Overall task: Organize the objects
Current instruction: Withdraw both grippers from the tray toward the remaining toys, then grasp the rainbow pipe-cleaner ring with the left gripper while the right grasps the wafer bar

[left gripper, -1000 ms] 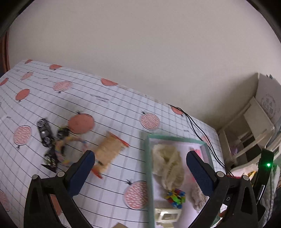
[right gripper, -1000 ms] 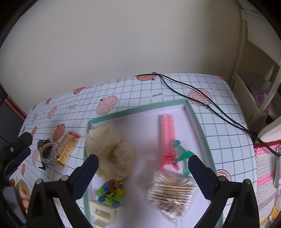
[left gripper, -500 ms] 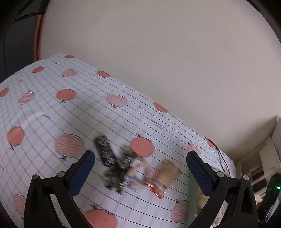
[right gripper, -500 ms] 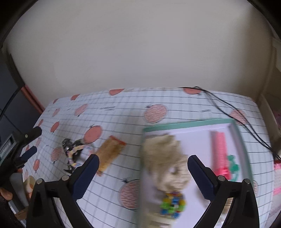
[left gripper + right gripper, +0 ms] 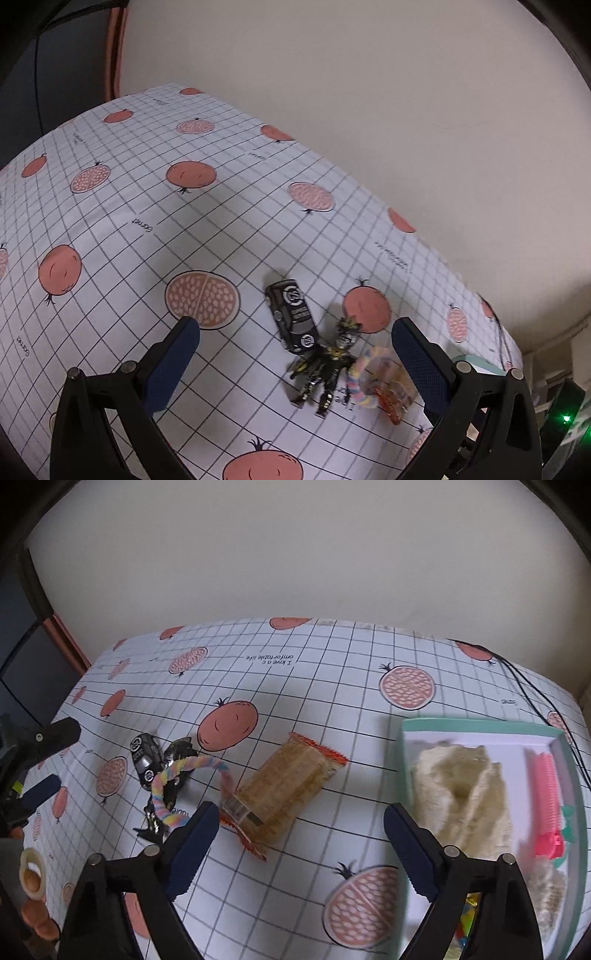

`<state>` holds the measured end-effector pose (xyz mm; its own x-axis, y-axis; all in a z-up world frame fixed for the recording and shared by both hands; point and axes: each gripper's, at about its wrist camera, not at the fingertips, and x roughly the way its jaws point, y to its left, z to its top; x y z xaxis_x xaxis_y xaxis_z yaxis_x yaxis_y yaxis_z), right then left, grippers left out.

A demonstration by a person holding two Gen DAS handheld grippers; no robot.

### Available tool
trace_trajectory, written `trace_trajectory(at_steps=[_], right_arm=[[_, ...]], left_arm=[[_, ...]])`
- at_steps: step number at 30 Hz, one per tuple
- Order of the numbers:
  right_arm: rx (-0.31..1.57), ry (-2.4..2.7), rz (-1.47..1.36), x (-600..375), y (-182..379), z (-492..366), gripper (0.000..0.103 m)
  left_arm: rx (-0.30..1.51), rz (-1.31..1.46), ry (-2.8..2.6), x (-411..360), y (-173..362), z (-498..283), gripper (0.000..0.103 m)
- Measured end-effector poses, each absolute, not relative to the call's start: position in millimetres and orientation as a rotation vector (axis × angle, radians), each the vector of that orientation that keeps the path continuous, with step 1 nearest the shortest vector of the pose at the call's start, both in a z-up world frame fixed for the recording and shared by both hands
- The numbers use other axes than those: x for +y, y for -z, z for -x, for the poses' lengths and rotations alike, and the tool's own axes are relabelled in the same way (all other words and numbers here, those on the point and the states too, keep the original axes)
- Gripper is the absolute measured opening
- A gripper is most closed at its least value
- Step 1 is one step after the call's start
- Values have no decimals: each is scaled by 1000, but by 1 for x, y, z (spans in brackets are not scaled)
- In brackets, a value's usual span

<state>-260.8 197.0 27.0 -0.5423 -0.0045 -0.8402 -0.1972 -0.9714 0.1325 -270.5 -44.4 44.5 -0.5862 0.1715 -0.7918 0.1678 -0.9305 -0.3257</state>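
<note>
A black toy car (image 5: 294, 318) (image 5: 145, 758) lies on the checked tablecloth beside a black and gold robot figure (image 5: 325, 365), a pastel twisted rope ring (image 5: 184, 775) (image 5: 359, 380) and a wrapped cracker packet (image 5: 284, 788) (image 5: 393, 391). My left gripper (image 5: 295, 354) is open and hovers above the car and the figure. Open too, my right gripper (image 5: 297, 834) hangs just in front of the cracker packet. At the right stands a green-rimmed tray (image 5: 476, 726) holding a beige fluffy cloth (image 5: 465, 790) and a pink comb (image 5: 546, 794).
A black cable (image 5: 535, 701) runs along the table's far right. The wall rises right behind the table. In the right wrist view the left gripper's arm (image 5: 40, 738) shows at the left edge, with a hand (image 5: 33, 893) below it. Shelving (image 5: 554, 354) stands beyond the table's right end.
Both cameras have swung left, away from the tray. The left gripper now frames the car and the figure; the right gripper now frames the cracker packet. Both jaws stayed open.
</note>
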Motion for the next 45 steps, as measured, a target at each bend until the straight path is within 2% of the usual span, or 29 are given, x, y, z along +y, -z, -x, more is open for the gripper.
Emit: trace_trajectory(at_steps=[9, 11, 16, 18, 19, 23, 25, 28, 29, 31, 33, 35, 41, 45], right_arm=[[362, -2607, 1463, 185, -4, 285, 87], [366, -2587, 1474, 184, 2, 288, 85], [377, -2559, 1486, 192, 7, 284, 76], [395, -2549, 1498, 198, 10, 280, 71], [395, -2553, 1490, 200, 10, 278, 65], [405, -2538, 1490, 209, 9, 275, 48], [420, -2542, 1486, 212, 9, 273, 45], [414, -2549, 1496, 213, 8, 272, 44], [398, -2553, 1498, 212, 8, 272, 44], [380, -2559, 1501, 211, 8, 272, 44], [398, -2558, 1504, 212, 8, 271, 44], [404, -2561, 1504, 213, 8, 269, 44], [403, -2564, 1514, 214, 8, 268, 44], [396, -2564, 1519, 215, 7, 267, 44]], left_arm=[[-533, 1452, -2668, -28, -27, 279, 102], [-506, 1453, -2657, -21, -26, 280, 99], [-430, 1448, -2649, -5, -24, 279, 98], [-404, 1444, -2636, 2, -23, 278, 93], [-388, 1449, -2627, 5, -22, 278, 85], [-344, 1471, -2595, 16, -16, 279, 76], [-305, 1480, -2586, 21, -14, 278, 69], [-267, 1494, -2573, 26, -10, 278, 59], [-266, 1497, -2569, 26, -9, 278, 50], [-261, 1509, -2564, 26, -6, 279, 42], [-265, 1510, -2563, 25, -4, 279, 40], [-272, 1515, -2563, 23, -3, 279, 29], [-256, 1513, -2563, 24, -1, 278, 19], [-252, 1511, -2563, 23, -1, 278, 17]])
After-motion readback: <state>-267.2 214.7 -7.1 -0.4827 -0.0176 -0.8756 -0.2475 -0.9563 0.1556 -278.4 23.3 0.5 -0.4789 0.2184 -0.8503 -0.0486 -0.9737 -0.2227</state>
